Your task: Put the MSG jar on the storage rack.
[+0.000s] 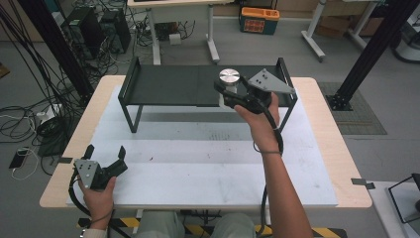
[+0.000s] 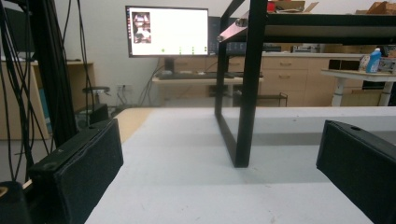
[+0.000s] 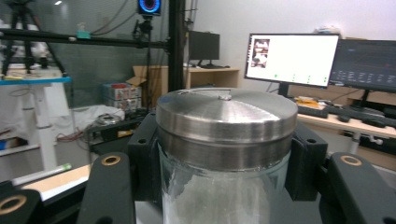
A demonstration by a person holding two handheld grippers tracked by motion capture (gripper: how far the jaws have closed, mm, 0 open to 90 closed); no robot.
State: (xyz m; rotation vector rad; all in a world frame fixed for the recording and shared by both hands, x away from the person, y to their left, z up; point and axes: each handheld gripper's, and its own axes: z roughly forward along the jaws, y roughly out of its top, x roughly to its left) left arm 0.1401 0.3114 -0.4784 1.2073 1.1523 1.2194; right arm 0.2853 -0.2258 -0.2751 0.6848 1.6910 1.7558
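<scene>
A clear glass jar with a brushed metal lid (image 1: 229, 76) (image 3: 226, 116) is held upright by my right gripper (image 1: 229, 94) (image 3: 226, 158), which is shut on the jar's body just under the lid. In the high view the jar is over the right half of the black shelf (image 1: 168, 85); whether it rests on the shelf or hangs above it I cannot tell. My left gripper (image 1: 105, 154) (image 2: 219, 168) lies low at the table's front left corner, open, with nothing between its black pads (image 2: 84, 163). It faces the shelf's left leg (image 2: 245, 116).
The shelf stands at the back of a white mat (image 1: 198, 158) on the wooden table (image 1: 337, 148). Cables (image 1: 29, 99) cover the floor to the left. A black frame post (image 1: 371, 49) rises at the right. Monitors (image 3: 289, 58) and desks stand beyond.
</scene>
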